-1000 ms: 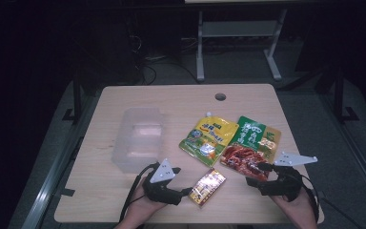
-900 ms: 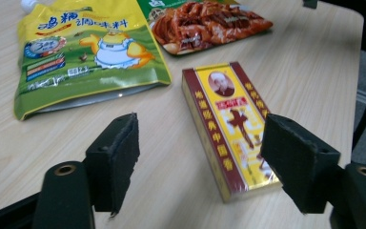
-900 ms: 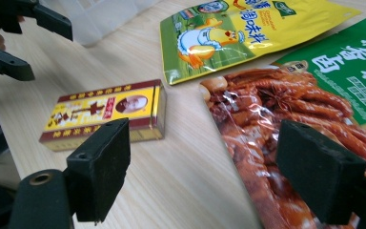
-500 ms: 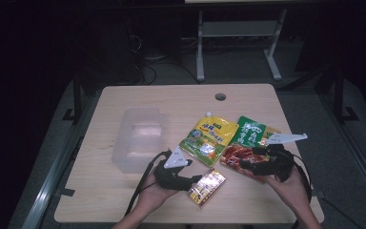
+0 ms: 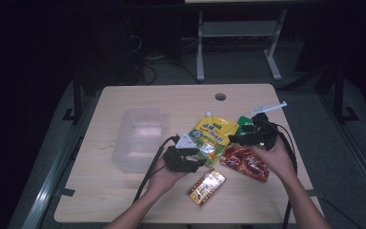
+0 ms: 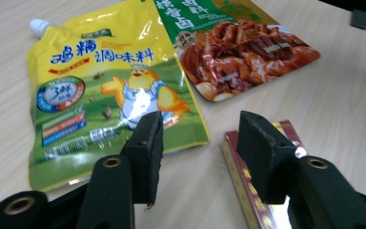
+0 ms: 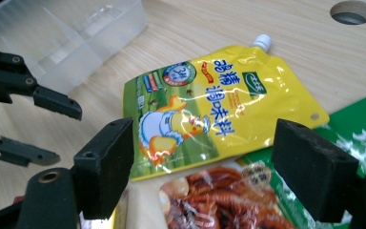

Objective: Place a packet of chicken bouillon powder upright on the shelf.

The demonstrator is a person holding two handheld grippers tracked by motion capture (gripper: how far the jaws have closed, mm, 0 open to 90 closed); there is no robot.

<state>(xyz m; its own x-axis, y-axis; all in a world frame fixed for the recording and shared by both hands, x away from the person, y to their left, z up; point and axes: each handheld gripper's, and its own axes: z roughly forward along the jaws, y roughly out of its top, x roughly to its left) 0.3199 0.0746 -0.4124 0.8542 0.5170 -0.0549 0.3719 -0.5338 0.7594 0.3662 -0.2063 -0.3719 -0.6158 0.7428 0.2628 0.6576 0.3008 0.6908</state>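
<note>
Yellow foil catches the light: a spouted seasoning pouch (image 5: 211, 137) with a cartoon chick lies flat at mid-table, its white cap toward the far edge, and it overlaps the left part of a green-and-red braised-meat packet (image 5: 246, 160) just to its right. Both grippers converge on this pouch. The left gripper (image 6: 198, 143) sits at the pouch's near corner; its jaws have just been closing, yet they stand partly apart with bare wood between them, one pad over the pouch's near edge and the other over a small red-and-gold box (image 5: 206, 186) on the near side. The right gripper (image 7: 205, 162) hovers above the pouch's near-right edge with its jaws spread wide and nothing between them. A clear plastic container (image 5: 138, 138) waits well to the left, probably the destination, though that is only a guess.

To do the pick well, the left gripper should shift so that the pouch's thin corner alone passes between the pads, away from the box, then slide low along the table so that one pad gets under the foil. The slick film could slip, so a bite on the seam edge would likely hold better than one on the bulging middle. The right gripper could pin the meat packet so it does not drag along.
</note>
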